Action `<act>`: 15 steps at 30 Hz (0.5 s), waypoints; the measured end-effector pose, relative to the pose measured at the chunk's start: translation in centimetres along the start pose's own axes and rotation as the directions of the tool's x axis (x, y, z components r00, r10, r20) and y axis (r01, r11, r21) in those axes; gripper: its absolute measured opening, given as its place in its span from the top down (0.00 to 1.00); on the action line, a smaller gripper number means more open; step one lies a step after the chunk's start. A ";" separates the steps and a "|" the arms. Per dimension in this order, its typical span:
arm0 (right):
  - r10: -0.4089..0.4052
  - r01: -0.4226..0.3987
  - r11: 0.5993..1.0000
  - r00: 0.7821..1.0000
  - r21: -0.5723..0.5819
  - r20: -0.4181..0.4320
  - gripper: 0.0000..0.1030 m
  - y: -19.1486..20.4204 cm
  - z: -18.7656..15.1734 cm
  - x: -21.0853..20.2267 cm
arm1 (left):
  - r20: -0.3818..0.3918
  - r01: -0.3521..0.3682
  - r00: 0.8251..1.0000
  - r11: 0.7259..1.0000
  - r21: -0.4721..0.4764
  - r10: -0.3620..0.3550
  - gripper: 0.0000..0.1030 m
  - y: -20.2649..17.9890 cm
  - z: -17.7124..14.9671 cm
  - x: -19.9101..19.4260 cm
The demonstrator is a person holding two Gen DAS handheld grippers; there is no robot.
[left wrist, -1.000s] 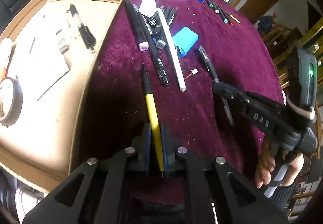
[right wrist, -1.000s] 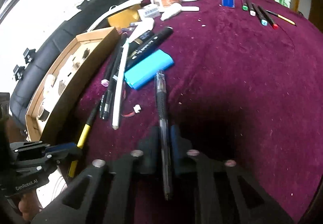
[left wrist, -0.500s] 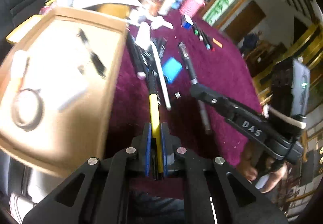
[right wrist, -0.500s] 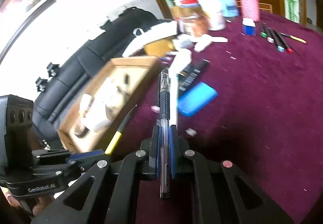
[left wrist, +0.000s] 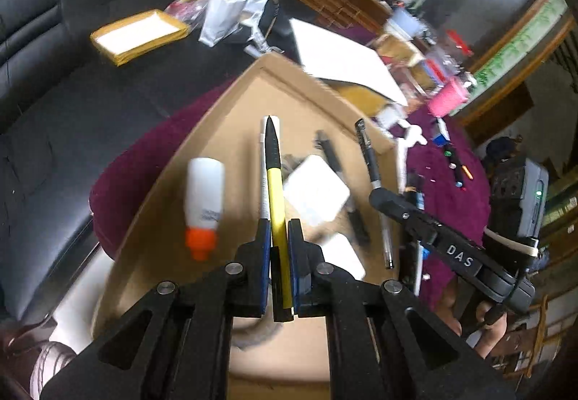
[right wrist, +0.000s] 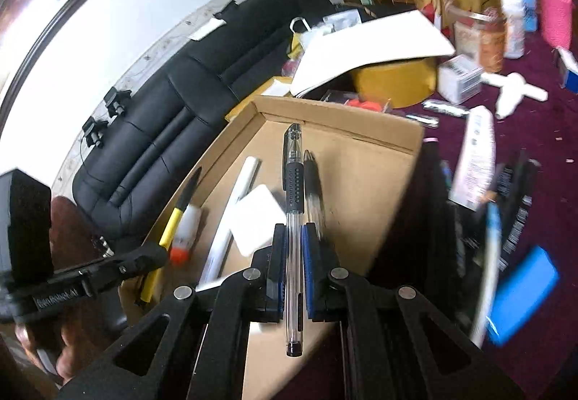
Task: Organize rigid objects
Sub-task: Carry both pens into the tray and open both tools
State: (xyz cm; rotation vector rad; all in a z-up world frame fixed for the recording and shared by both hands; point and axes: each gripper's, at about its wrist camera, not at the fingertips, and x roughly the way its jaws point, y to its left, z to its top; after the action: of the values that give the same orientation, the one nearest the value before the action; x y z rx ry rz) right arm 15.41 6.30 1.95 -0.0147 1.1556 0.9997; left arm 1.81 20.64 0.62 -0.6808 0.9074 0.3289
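My left gripper point(left wrist: 279, 235) is shut on a yellow-and-black pen point(left wrist: 274, 179) and holds it above the shallow cardboard box point(left wrist: 231, 104). My right gripper point(right wrist: 293, 237) is shut on a clear gel pen with a black grip point(right wrist: 293, 183), also above the box point(right wrist: 365, 125). In the box lie a white bottle with an orange cap point(left wrist: 203, 198), a white square block point(left wrist: 317, 196), a white stick point(right wrist: 236, 199) and a black pen point(right wrist: 313, 188). The right gripper shows in the left wrist view point(left wrist: 379, 196), and the left gripper in the right wrist view point(right wrist: 151, 255).
The box sits on a maroon tablecloth point(right wrist: 542, 133). To its right lie several markers, a blue block point(right wrist: 523, 291) and a printed white tube point(right wrist: 475, 161). Jars, a pink cup point(left wrist: 448, 100) and a white board point(right wrist: 365, 42) crowd the back. A black sofa point(left wrist: 72, 57) stands to the left.
Both grippers have lifted their pens off the tablecloth and swung left, from over the cloth to over the cardboard box. Both stay shut on their pens.
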 end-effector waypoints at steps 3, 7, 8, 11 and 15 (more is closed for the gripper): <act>-0.004 0.004 1.000 1.000 0.000 -0.007 0.92 -0.3 -0.2 0.7 | -0.017 -0.038 0.999 0.999 0.006 0.039 0.94 0.4 -0.2 0.7; 0.006 -0.006 1.000 1.000 -0.003 -0.022 0.92 -1.0 -0.1 1.0 | -0.030 -0.053 0.998 0.998 0.032 0.054 0.94 0.3 -0.1 1.2; 0.013 -0.013 1.000 1.000 -0.004 -0.023 0.92 -0.9 -0.2 1.1 | -0.027 -0.062 0.998 0.997 0.038 0.063 0.94 0.2 0.0 1.3; -0.007 0.007 1.000 1.000 -0.025 -0.021 0.92 -0.5 0.0 1.4 | -0.031 -0.079 0.996 0.996 0.040 0.080 0.94 0.1 0.2 1.7; -0.046 0.044 0.997 0.999 -0.065 -0.022 0.92 0.1 -0.1 1.5 | -0.047 -0.088 0.995 0.995 0.035 0.090 0.94 0.3 0.3 2.0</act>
State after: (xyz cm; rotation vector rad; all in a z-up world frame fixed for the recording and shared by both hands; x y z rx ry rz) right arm 15.38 7.32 0.80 -0.1034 1.1392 0.9985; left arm 3.00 21.04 -0.97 -0.6213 0.9894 0.3772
